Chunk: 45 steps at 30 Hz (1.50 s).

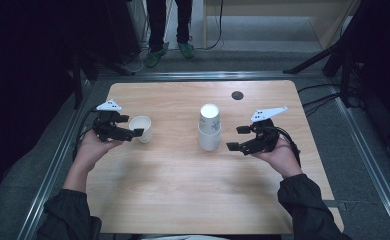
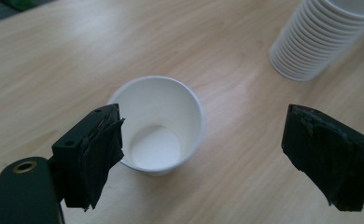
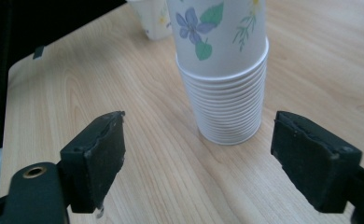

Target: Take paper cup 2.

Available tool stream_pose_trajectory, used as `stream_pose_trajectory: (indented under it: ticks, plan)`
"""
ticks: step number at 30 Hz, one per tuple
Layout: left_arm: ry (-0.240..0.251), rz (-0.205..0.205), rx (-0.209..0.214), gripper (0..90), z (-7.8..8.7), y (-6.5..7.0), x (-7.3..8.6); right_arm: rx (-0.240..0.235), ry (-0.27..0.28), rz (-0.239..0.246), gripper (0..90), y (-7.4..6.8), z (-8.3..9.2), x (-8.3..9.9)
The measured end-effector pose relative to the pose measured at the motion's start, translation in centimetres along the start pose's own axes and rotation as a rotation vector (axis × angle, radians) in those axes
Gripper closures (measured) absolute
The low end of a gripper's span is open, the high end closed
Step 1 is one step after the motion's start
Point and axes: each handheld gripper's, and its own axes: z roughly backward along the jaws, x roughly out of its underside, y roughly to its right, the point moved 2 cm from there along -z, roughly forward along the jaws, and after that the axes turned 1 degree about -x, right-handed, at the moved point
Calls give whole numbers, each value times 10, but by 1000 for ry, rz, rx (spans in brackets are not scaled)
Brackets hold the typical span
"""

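A single white paper cup (image 1: 141, 128) stands upright and empty on the wooden table (image 1: 183, 190), left of centre. My left gripper (image 1: 131, 125) hovers just to its left, jaws open; in the left gripper view the cup (image 2: 157, 125) sits below the open gripper (image 2: 203, 140), closer to the left-hand jaw, and neither pad presses it. A stack of upside-down flower-print cups (image 1: 209, 127) stands at the table's centre. My right gripper (image 1: 236, 138) is open a little to its right. In the right gripper view the stack (image 3: 227, 70) stands ahead of the gripper (image 3: 196, 140), apart from both pads.
A round dark grommet (image 1: 237, 95) is set in the table near its far edge. A person's legs (image 1: 169, 30) stand beyond the far side. Stand legs (image 1: 328, 52) and cables lie on the floor at the right. Metal rails (image 1: 58, 155) border the table.
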Motion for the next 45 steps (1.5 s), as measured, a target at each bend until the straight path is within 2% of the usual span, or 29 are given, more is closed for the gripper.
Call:
stream_pose_trajectory:
  ticks: [2,4,8,15,18,24,25,27,31,34,35,36,41,45]
  plan:
    - [-16,3,33,124,1,7,3,2,-37,8,188,3,-7,-3]
    - [-20,4,49,124,2,12,5,12,-63,35,193,3,-13,-7]
    - [-16,0,51,125,6,24,10,29,-83,100,208,5,-20,-17]
    - [-20,-1,48,129,11,46,21,64,-116,152,213,14,-25,-33]
    - [-23,-16,55,128,11,55,23,54,-109,150,218,18,-25,-41]
    - [-19,-32,81,129,8,72,22,36,-168,178,218,23,-30,-60]
    - [-24,-33,94,130,7,74,22,37,-181,188,218,23,-31,-64]
    - [-16,-7,130,130,5,79,23,33,-211,206,218,21,-34,-72]
    - [0,0,135,130,3,88,25,26,-264,228,218,18,-38,-86]
    - [-9,-33,126,130,2,95,26,29,-308,261,218,13,-42,-97]
    - [-12,-29,135,130,2,97,26,30,-322,272,218,11,-44,-101]
    - [-17,-23,148,130,2,97,26,32,-336,285,218,9,-46,-104]
    - [-27,-29,154,132,-1,98,26,45,-413,334,236,-1,-57,-122]
    - [-25,-37,148,131,-2,98,27,66,-447,362,269,-6,-60,-132]
